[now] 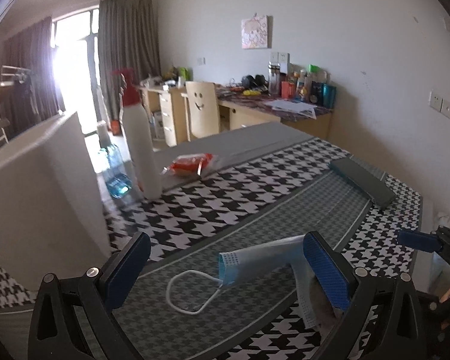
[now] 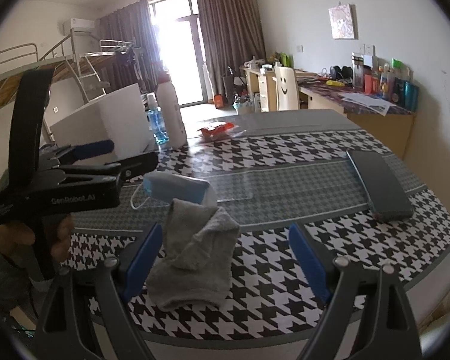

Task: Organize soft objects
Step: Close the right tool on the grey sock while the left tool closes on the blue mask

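A blue face mask (image 1: 255,262) with a white ear loop lies on the houndstooth table, draped against the right finger of my open left gripper (image 1: 225,267). It also shows in the right wrist view (image 2: 177,187), behind a crumpled grey sock (image 2: 195,258). The sock lies between the fingers of my open right gripper (image 2: 225,261), nearer the left one. The left gripper (image 2: 84,162) shows at the left of the right wrist view, held by a hand.
A white box (image 1: 39,186) stands at the left, with a white spray bottle (image 1: 138,138) and a blue bottle (image 1: 114,168) beyond it. A red snack packet (image 1: 192,163) lies farther back. A dark flat case (image 2: 378,186) lies at the right. A desk and chair stand behind.
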Action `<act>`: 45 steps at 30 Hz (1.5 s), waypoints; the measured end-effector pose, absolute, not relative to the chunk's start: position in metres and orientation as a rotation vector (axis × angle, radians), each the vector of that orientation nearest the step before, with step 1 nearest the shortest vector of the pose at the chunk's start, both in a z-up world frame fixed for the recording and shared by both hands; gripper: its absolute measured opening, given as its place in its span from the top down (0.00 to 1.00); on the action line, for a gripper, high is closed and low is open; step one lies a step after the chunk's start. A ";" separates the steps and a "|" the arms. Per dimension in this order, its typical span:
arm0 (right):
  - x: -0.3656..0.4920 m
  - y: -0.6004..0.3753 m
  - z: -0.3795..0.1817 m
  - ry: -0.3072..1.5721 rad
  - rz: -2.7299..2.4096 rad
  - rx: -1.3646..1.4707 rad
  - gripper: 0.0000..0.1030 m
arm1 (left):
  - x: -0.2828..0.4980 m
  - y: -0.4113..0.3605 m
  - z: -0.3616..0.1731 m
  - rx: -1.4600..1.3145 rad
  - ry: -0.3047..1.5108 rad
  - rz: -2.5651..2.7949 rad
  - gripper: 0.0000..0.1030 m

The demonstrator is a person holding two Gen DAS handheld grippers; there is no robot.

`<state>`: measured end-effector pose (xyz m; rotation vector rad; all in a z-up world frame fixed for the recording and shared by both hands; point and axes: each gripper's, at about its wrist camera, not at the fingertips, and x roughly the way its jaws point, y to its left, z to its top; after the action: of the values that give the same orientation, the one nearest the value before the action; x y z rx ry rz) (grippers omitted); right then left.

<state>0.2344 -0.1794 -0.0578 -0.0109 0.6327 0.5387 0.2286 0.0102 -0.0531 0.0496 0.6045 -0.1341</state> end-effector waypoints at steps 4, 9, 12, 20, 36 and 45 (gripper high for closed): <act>0.239 -0.180 -0.061 0.646 0.542 -0.005 0.14 | 0.235 0.009 -0.061 0.068 0.605 -0.106 0.01; 0.244 -0.181 -0.066 0.665 0.543 -0.003 0.14 | 0.240 0.005 -0.069 0.061 0.630 -0.163 0.02; 0.246 -0.182 -0.069 0.676 0.543 -0.002 0.14 | 0.240 -0.003 -0.072 0.091 0.634 -0.186 0.09; 0.247 -0.178 -0.076 0.701 0.567 -0.005 0.14 | 0.252 -0.009 -0.087 0.094 0.722 -0.213 0.56; 0.241 -0.167 -0.091 0.768 0.628 0.002 0.36 | 0.241 -0.010 -0.088 0.055 0.716 -0.275 0.90; 0.236 -0.173 -0.086 0.775 0.601 -0.019 0.85 | 0.232 -0.003 -0.084 0.072 0.692 -0.242 0.90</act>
<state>0.2357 -0.1726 -0.0863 -0.0191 0.7749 0.6015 0.2322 -0.0031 -0.0839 0.0725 0.6924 -0.2422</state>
